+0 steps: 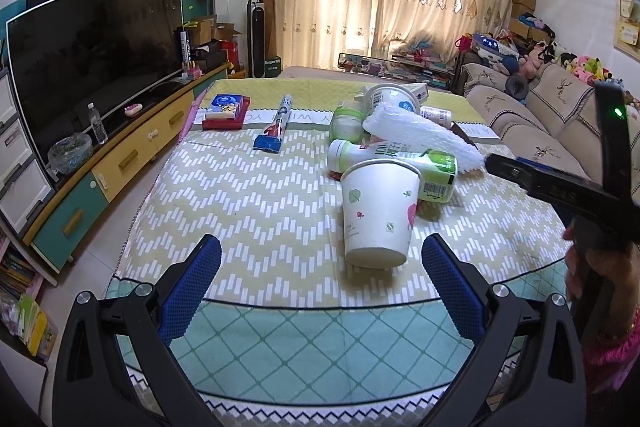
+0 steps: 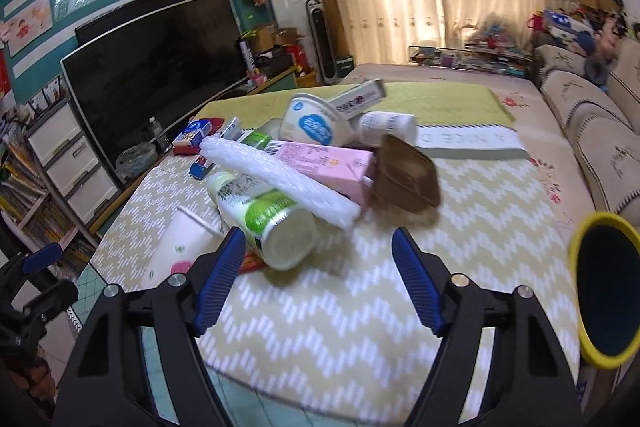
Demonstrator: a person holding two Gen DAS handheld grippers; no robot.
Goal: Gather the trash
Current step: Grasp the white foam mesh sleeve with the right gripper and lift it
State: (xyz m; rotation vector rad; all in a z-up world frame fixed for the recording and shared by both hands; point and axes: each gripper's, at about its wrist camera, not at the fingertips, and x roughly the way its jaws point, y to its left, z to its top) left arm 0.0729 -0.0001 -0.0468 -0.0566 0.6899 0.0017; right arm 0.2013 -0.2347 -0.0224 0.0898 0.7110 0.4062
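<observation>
**Trash heaped on the chevron tablecloth, both grippers open and empty**

Trash piled toward the far right of the table (image 1: 248,195), on a green-and-white chevron cloth. Nearest in the left wrist view: a white paper cup (image 1: 378,211) lying on its side, base toward the camera, resting against a green-labelled white bottle (image 1: 394,161). Across the bottle, a white foam net sleeve (image 1: 420,135); behind it, a yoghurt tub (image 1: 394,97) tipped on its side, a small green-lidded jar (image 1: 346,121) and a small white bottle (image 1: 436,113). Well apart to the left: a red-and-blue tube-shaped wrapper (image 1: 276,125) and a blue tissue pack (image 1: 226,109) on a red tray.

Left gripper (image 1: 320,267) hovering low over the near part of the cloth, blue pads spread wide, nothing between them; paper cup just beyond the fingertips, not touched.

Right gripper (image 2: 318,267) likewise parted, nothing gripped, aimed at the pile from the right. Seen from there: the same green-labelled bottle (image 2: 264,219) with its base just ahead of the left pad, the foam sleeve (image 2: 276,175) over it, a pink carton (image 2: 320,163) behind, a brown plastic tray (image 2: 404,175) tipped up to the right, motion-blurred. Yellow-rimmed dark opening (image 2: 606,291) at the near right edge, its nature unclear.

Hand and pink sleeve (image 1: 604,287) at the right edge of the left wrist view, holding the other gripper's handle.
</observation>
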